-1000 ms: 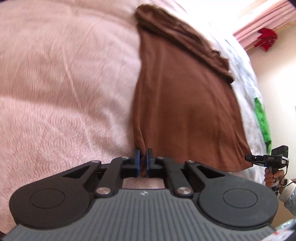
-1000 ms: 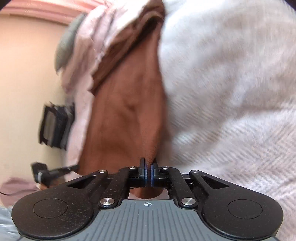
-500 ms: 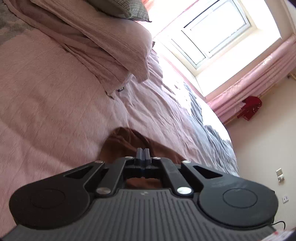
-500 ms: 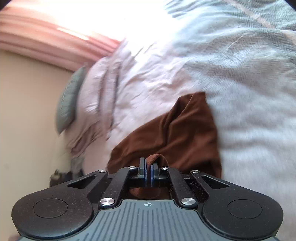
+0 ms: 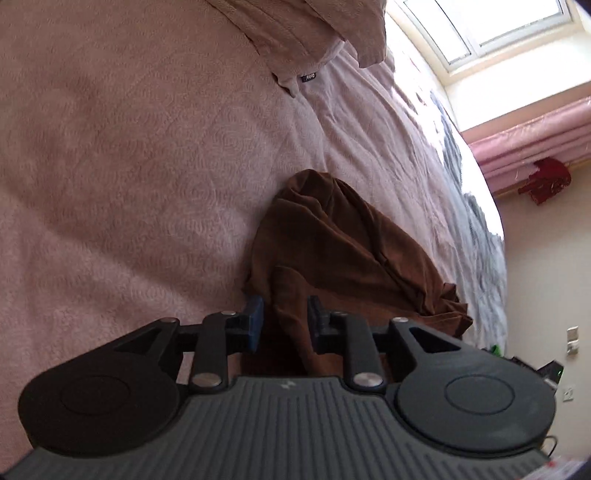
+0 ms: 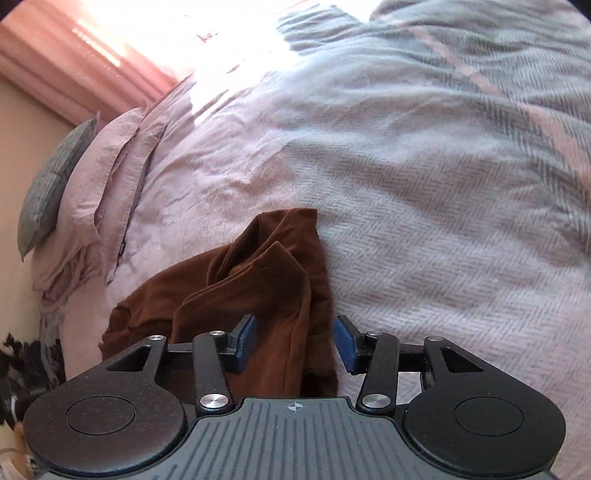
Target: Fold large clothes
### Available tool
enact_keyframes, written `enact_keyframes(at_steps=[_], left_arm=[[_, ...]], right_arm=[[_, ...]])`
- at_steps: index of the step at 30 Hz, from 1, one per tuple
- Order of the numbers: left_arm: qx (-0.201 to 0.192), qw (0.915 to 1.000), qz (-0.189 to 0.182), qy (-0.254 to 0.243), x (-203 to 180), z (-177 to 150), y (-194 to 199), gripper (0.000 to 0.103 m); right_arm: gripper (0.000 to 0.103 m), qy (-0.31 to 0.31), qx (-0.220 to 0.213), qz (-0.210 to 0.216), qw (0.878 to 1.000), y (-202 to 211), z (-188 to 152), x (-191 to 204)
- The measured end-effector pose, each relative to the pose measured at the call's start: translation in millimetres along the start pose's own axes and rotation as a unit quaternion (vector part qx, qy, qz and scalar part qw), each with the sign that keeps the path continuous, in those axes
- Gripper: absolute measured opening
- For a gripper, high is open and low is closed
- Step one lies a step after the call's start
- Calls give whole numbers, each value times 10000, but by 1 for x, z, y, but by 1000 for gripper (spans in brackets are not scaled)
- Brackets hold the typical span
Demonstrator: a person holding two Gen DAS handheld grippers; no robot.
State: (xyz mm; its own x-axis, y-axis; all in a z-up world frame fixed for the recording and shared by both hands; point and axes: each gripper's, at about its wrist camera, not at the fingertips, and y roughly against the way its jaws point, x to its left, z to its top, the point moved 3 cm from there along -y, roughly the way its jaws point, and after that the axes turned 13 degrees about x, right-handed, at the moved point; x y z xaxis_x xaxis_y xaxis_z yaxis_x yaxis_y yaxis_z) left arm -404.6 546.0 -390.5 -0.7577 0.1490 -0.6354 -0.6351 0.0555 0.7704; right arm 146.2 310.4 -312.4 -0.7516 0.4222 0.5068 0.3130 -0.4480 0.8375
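Left wrist view showed the left gripper (image 5: 283,317) angled down over the pink bedspread (image 5: 129,166), its jaws just parted to a narrow gap after a tight pinch. A fold of the brown garment (image 5: 354,254) stood between the 2 blue pads; whether it brushed the right-hand pad could not be told, and the left-hand pad stood clear of it. The rest of the garment lay bunched just ahead of the fingertips and off to their right, resting on the bedspread. Beyond it, further ahead, a pink pillow (image 5: 314,33) sat at the bed's head under a bright window (image 5: 498,26). Right wrist view showed the right gripper (image 6: 293,339) with its jaws just opened wide, both blue pads (image 6: 246,338) apart from the cloth. The brown garment (image 6: 258,288) lay in loose folds between and directly ahead of the fingers, spreading to their left. A grey herringbone blanket (image 6: 443,221) covered the bed ahead and to the right of the tool, and pillows (image 6: 85,206) lay far to its left.
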Motion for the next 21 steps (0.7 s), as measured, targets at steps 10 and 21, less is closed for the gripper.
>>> enact_keyframes(at_steps=[10,21], left_arm=[[-471,9815,943,-1601,-56,-3,-10,20],[-154,9684,1407,-2055,-56,-10,-34,20]], right_arm=[[43,1963,-267,-344,9796,-32,20,30],[11,2445,-288,-405,9684,-58,27,41]])
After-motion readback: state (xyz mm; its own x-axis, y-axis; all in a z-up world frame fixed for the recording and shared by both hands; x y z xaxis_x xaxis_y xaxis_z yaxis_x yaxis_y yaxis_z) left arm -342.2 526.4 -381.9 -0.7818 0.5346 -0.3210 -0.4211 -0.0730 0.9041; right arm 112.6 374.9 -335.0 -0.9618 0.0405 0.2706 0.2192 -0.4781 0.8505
